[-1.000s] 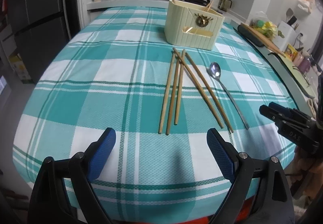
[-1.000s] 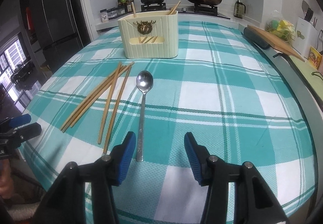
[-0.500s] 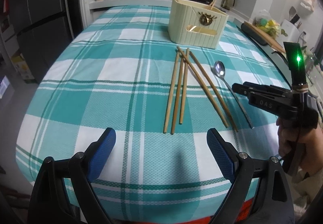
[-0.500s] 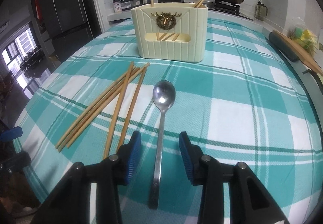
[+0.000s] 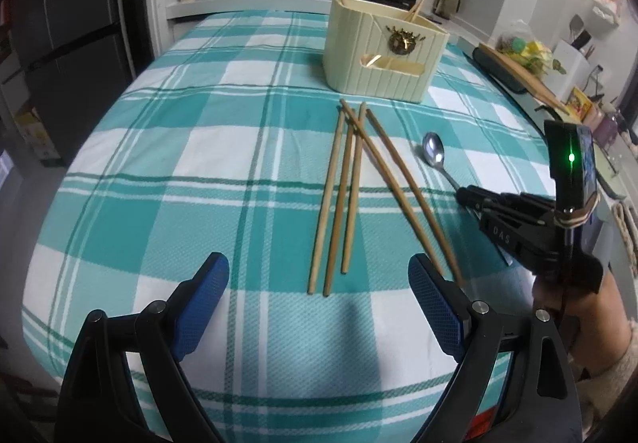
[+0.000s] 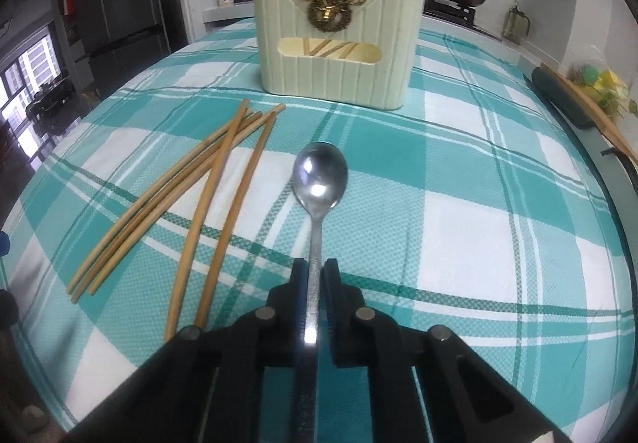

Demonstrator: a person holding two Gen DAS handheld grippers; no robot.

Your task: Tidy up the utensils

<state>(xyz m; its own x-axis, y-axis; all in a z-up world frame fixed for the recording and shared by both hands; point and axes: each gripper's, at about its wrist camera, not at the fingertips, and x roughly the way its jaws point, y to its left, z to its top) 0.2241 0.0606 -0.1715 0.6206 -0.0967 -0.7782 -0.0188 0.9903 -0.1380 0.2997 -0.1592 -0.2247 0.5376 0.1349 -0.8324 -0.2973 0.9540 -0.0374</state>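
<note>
The surface [image 6: 478, 203], under a teal plaid cloth, has broad bare cloth to the right of the spoon [image 6: 319, 180] and toward its right edge; the near edge falls away just beneath the left hand-held gripper [image 5: 319, 295]. Five chopsticks [image 6: 191, 195] lie fanned beside the spoon on its left, and the cream utensil holder [image 6: 339, 44] stands beyond, well apart. The right hand-held gripper [image 6: 315, 275] has just closed and now clamps the spoon's handle, bowl pointing at the holder. The left hand-held gripper hangs wide apart, empty, before the chopsticks' near ends.
</note>
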